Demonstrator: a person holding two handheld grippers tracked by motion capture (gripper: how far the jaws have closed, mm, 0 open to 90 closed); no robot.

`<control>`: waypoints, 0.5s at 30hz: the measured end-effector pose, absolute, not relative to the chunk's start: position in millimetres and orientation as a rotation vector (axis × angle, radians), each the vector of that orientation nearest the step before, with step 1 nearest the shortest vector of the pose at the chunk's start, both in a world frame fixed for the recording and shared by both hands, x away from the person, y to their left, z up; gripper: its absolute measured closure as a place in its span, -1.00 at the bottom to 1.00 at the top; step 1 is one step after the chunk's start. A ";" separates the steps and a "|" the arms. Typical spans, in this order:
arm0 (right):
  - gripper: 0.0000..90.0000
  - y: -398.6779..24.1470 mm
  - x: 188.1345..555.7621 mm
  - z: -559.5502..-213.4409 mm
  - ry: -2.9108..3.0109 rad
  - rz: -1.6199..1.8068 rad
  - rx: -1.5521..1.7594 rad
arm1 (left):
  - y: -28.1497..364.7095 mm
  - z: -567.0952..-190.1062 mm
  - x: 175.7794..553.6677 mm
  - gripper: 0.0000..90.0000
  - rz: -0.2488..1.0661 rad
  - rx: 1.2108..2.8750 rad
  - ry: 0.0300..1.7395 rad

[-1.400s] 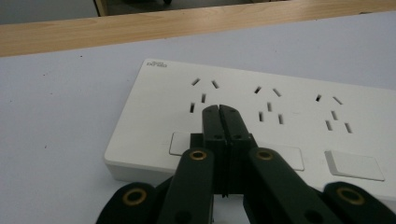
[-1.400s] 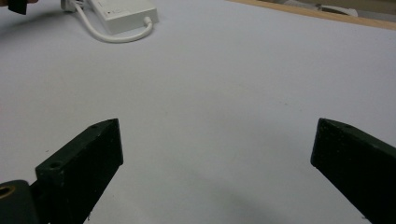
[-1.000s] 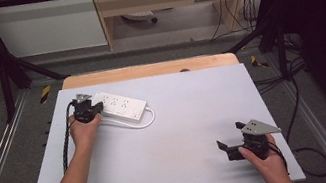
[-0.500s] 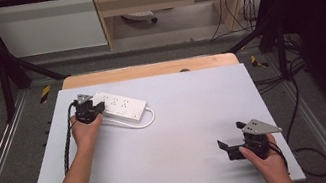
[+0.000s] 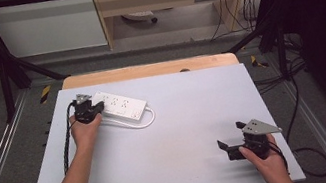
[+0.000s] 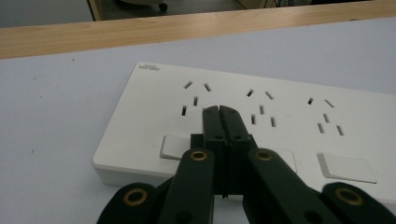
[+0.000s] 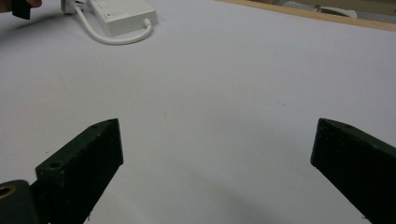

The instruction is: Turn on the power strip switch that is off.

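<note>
Landmark: power strip [image 5: 120, 105] on the table [image 5: 191, 117].
Obstacle: its looped white cord [image 5: 148, 119], just right of the strip.
Free room: bare tabletop beyond, right and nearer.

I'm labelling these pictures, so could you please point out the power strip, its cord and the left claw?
power strip [image 5: 123, 106], high view, on its white top face.
cord [image 5: 148, 121], high view, on the white loop beside the strip.
left claw [image 6: 219, 111], left gripper view, at its shut tips.
</note>
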State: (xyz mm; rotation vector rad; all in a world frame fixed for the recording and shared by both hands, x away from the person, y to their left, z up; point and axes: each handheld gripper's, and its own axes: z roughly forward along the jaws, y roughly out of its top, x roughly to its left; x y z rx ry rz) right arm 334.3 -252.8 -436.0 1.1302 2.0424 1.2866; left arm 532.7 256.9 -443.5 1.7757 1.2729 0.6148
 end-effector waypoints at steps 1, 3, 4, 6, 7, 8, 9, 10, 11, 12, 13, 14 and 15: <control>-0.94 -253.2 334.3 -436.0 2.043 1.286 1.130 | 257.0 -443.7 532.8 1.00 0.612 1.774 1.275; -0.94 -253.5 334.4 -436.1 2.041 1.287 1.134 | 257.3 -443.7 533.0 1.00 0.615 1.773 1.273; -0.94 -253.5 334.4 -436.1 2.040 1.288 1.134 | 257.4 -443.5 533.0 1.00 0.615 1.769 1.273; -0.94 -253.4 334.3 -436.0 2.041 1.288 1.135 | 257.6 -443.1 533.1 0.97 0.618 1.762 1.273; -0.94 -253.3 334.3 -436.0 2.041 1.289 1.135 | 257.5 -442.9 533.0 0.95 0.617 1.759 1.273; -0.94 -253.2 334.3 -436.1 2.042 1.287 1.135 | 257.4 -442.8 533.1 0.89 0.620 1.758 1.269; -0.94 -253.2 334.3 -436.1 2.042 1.287 1.135 | 257.4 -442.5 533.1 0.89 0.623 1.761 1.261; -0.94 -253.4 334.4 -436.0 2.041 1.289 1.133 | 257.1 -442.1 532.9 0.81 0.626 1.759 1.259; -0.94 -253.5 334.5 -436.1 2.040 1.289 1.134 | 257.2 -441.8 532.9 0.78 0.633 1.758 1.257; -0.94 -253.5 334.5 -436.1 2.041 1.288 1.134 | 257.3 -441.6 533.0 0.74 0.631 1.756 1.254; -0.94 -253.5 334.5 -436.1 2.041 1.288 1.134 | 257.0 -441.6 533.1 0.74 0.629 1.748 1.253; -0.94 -253.5 334.9 -436.2 2.041 1.287 1.129 | 256.9 -441.5 533.2 0.60 0.628 1.744 1.255; -0.94 -253.3 334.7 -436.1 2.041 1.287 1.132 | 256.9 -441.3 533.3 0.53 0.629 1.739 1.257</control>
